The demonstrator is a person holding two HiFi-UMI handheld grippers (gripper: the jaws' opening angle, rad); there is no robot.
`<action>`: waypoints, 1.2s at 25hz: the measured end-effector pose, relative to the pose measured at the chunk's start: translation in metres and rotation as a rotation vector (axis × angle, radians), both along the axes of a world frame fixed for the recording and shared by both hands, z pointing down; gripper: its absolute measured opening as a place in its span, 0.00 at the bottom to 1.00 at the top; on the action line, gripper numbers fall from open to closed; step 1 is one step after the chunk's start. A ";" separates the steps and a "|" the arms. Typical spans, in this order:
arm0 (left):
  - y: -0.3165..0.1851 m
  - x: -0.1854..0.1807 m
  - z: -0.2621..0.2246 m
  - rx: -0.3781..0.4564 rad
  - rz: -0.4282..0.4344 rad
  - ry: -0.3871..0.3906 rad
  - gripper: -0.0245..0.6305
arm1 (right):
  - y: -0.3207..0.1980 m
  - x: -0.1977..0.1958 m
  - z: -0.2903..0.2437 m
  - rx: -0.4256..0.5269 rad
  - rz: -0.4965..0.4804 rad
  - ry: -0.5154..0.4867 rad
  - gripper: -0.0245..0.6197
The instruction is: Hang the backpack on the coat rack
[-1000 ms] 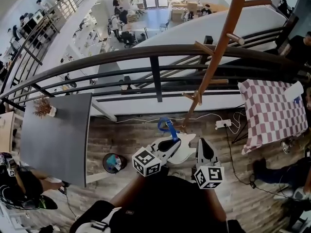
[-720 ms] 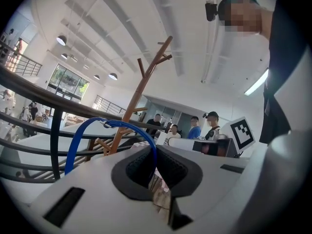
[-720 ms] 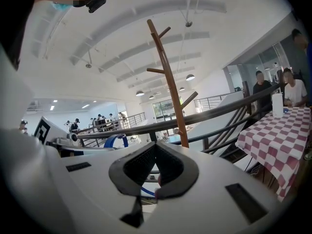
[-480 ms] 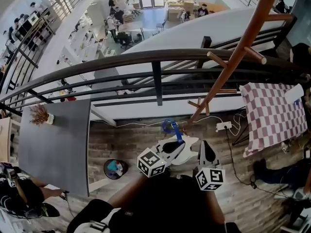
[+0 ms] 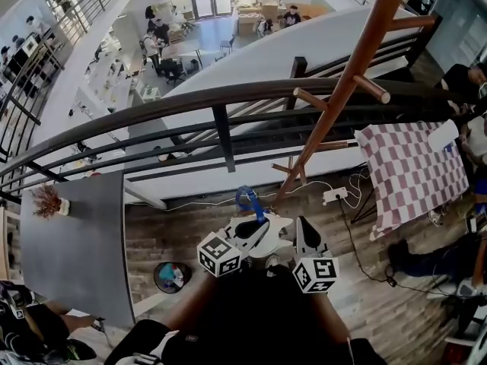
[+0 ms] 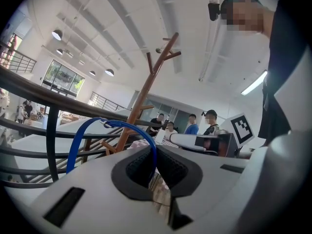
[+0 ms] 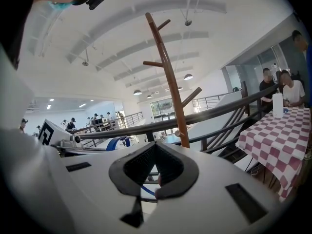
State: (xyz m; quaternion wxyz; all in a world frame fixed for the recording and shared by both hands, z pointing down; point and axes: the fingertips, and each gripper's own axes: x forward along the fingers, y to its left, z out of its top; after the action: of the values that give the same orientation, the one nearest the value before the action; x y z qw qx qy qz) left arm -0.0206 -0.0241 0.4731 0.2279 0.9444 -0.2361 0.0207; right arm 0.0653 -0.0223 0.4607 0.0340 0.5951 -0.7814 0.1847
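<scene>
The coat rack [image 5: 346,90] is a brown wooden pole with short pegs, leaning up and right behind the railing; it also shows as the rack [image 6: 146,89] and the rack [image 7: 170,82]. A blue strap loop [image 5: 245,198] sticks up from my left gripper [image 5: 257,217], which is shut on it; the loop [image 6: 112,128] runs down between the jaws of the left gripper [image 6: 155,152]. My right gripper [image 5: 302,223] is beside it, jaws together; in its own view the right gripper [image 7: 155,147] shows nothing gripped. A dark mass [image 5: 251,318] below both grippers may be the backpack or clothing.
A dark metal railing [image 5: 228,97] crosses in front of the rack. A table with a checked cloth [image 5: 411,173] stands to the right, with people beside it. A grey table [image 5: 72,249] is at the left, a round bin [image 5: 169,276] near it. A power strip [image 5: 335,196] lies on the floor.
The head view has swung, so the rack's pole and pegs sit differently in the frame. Both grippers have shifted slightly left together. The left gripper still holds the blue loop.
</scene>
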 end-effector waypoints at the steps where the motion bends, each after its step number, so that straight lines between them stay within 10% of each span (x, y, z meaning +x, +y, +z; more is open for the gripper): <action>1: -0.001 0.001 0.001 -0.004 0.000 0.001 0.07 | -0.001 0.000 0.001 -0.004 -0.004 -0.001 0.06; 30: -0.042 0.039 0.039 -0.054 0.048 -0.042 0.07 | -0.029 0.020 0.046 -0.070 -0.040 -0.028 0.06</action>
State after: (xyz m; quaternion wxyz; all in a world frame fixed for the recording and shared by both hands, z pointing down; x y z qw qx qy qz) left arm 0.0187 -0.0658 0.5116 0.2480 0.9426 -0.2175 0.0522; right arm 0.0857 -0.0513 0.5069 0.0475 0.5752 -0.7866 0.2193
